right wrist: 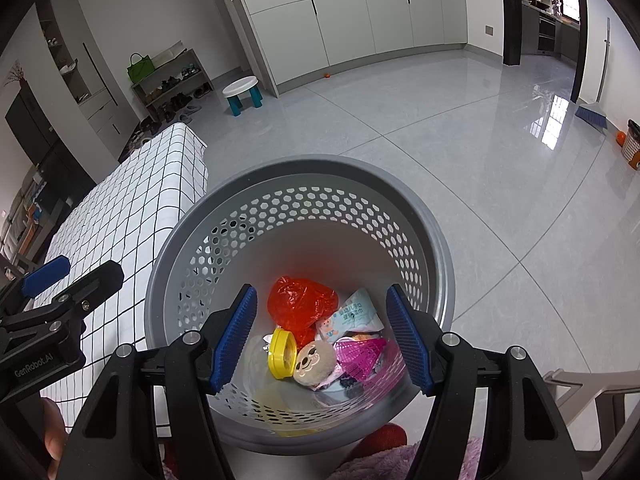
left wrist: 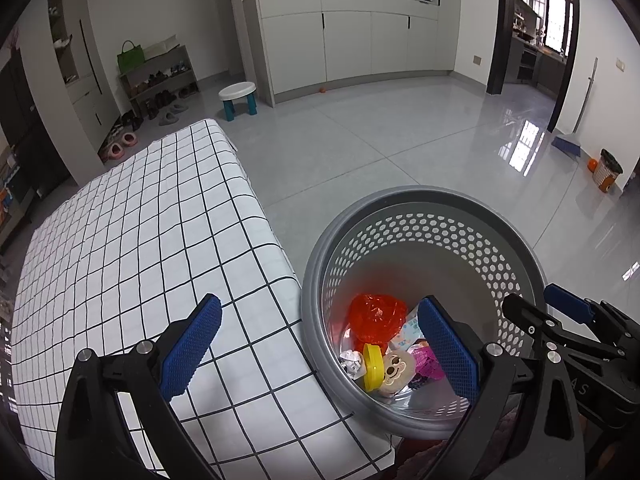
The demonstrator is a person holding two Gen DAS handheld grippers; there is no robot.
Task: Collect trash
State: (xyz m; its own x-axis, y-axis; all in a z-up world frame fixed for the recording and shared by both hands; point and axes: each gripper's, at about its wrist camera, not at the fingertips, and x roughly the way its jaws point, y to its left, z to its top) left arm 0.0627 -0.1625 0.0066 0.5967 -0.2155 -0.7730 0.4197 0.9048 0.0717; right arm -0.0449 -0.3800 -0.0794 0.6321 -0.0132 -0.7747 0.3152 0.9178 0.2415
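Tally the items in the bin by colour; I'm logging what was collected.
In the grey bin:
Red plastic bag: 1
Yellow lid: 1
Beige smiling-face item: 1
Pink netted item: 1
Light blue wipes packet: 1
White crumpled paper: 1
Total clearly visible: 6

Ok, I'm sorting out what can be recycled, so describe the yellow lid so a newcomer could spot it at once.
Find the grey perforated bin on the floor beside the checked table. At its bottom, below the red bag, the lid stands on edge against a round smiling plush. It is the only yellow ring there.
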